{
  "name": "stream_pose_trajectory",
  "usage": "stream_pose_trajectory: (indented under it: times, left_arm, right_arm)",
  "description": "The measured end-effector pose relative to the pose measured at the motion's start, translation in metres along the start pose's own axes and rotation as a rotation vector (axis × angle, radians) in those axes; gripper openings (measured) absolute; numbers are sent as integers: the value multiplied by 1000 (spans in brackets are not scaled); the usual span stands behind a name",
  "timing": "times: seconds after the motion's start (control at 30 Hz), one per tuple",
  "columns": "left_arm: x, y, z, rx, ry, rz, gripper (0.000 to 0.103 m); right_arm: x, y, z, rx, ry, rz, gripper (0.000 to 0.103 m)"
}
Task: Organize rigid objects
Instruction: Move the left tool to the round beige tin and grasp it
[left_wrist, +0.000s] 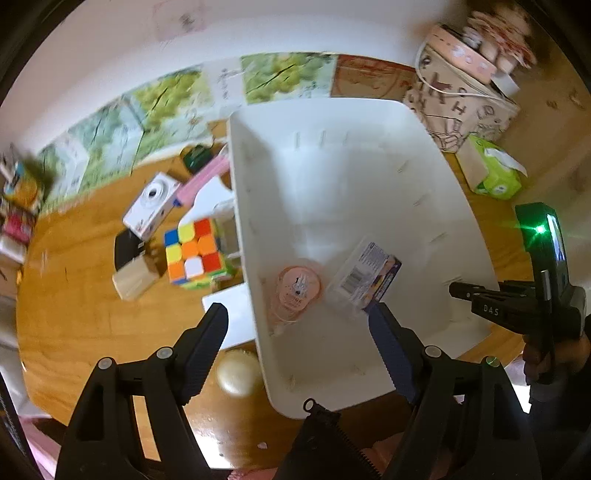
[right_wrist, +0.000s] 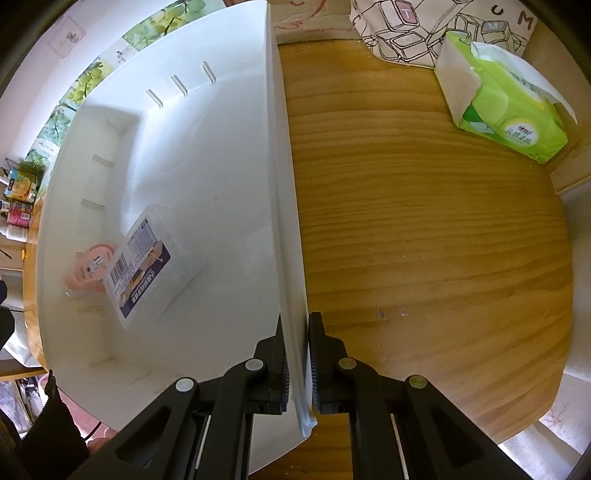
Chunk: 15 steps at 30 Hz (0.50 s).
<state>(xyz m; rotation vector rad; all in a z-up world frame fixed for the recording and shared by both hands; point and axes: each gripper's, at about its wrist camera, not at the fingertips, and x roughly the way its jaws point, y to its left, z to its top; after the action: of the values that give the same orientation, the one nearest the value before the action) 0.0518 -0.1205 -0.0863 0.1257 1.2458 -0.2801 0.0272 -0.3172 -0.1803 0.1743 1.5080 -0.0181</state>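
Observation:
A white plastic bin (left_wrist: 332, 177) stands on the wooden table. Inside it lie a pink round container (left_wrist: 297, 291) and a clear labelled box (left_wrist: 364, 277). My left gripper (left_wrist: 299, 314) hangs open above the bin's near left corner, nothing between its fingers; one finger is outside the bin wall, the other over the clear box. My right gripper (right_wrist: 295, 332) is shut on the bin's right wall (right_wrist: 284, 184), one pad on each side of it. In the left wrist view the right gripper (left_wrist: 458, 290) shows at the bin's right rim. The pink container (right_wrist: 88, 269) and clear box (right_wrist: 144, 266) also appear in the right wrist view.
Left of the bin sit a colourful puzzle cube (left_wrist: 194, 251), a white camera box (left_wrist: 153, 203), a pink box (left_wrist: 201, 179), a black item (left_wrist: 127, 249), a beige block (left_wrist: 133, 282) and a round cream object (left_wrist: 236, 373). A green tissue pack (right_wrist: 506, 107) and a printed bag (left_wrist: 461, 107) lie right.

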Motion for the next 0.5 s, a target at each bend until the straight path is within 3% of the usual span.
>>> stream_pose_trajectory:
  times: [0.5]
  left_arm:
    - [-2, 61, -33, -136, 21, 27, 81]
  right_arm:
    - [-1, 5, 3, -4, 1, -15, 11]
